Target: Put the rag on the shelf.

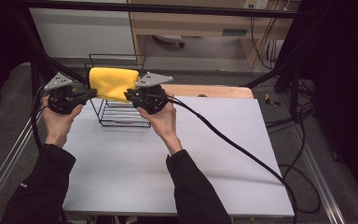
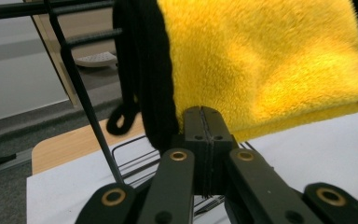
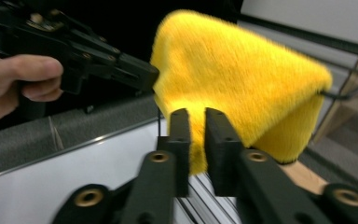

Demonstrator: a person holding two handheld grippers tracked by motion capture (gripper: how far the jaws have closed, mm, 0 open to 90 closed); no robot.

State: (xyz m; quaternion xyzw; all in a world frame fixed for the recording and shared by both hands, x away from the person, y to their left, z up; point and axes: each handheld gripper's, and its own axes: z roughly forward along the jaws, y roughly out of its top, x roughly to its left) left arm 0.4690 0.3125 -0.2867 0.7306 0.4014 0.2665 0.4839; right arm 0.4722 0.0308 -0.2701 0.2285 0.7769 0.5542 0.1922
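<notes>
Over the wire rack point(image 1: 121, 112), both claws point(image 1: 92, 93) point(image 1: 129, 95) are pinching the yellow cloth point(image 1: 113, 83); uneven pulling is risking tipping the rack.

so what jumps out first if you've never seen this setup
The bright yellow cloth draped over the black wire rack at the table's far left edge. Next, the two claws pinching its lower corners: left claw at the cloth's left edge, right claw at its right.
</notes>
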